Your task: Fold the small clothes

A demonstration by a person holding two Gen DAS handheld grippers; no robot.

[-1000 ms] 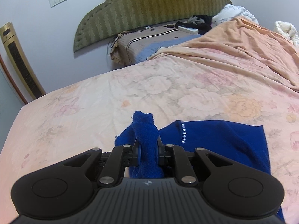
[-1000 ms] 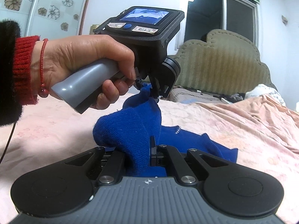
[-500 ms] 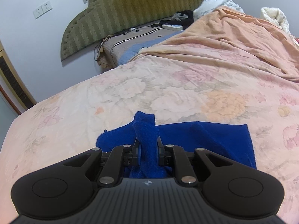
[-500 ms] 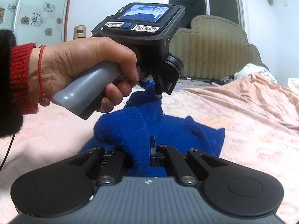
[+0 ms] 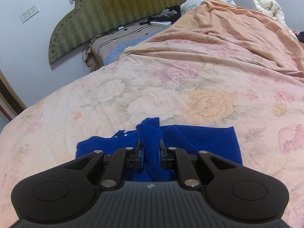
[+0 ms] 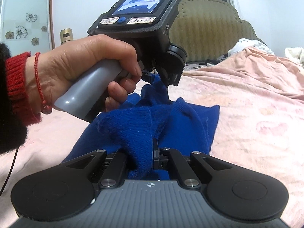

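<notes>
A small blue knit garment (image 5: 199,142) lies on the floral bedsheet (image 5: 152,95), its far part flat and its near edge lifted. My left gripper (image 5: 150,148) is shut on a bunched fold of the blue garment that sticks up between its fingers. In the right wrist view my right gripper (image 6: 142,152) is shut on another thick fold of the same garment (image 6: 180,117). The left gripper (image 6: 153,76) shows there too, held by a hand (image 6: 81,60) in a red cuff, pinching the cloth's upper edge a little beyond my right one.
A peach blanket (image 5: 228,38) is heaped on the far right of the bed. An olive padded headboard (image 5: 114,13) stands against the wall, with a striped mattress end, cables and a white remote (image 5: 160,23) below it. A thin cable (image 6: 9,171) hangs at left.
Both grippers have carried the lifted edge forward and slightly down over the flat part. Less of the garment shows ahead of the left gripper; the row of beads is nearly covered.
</notes>
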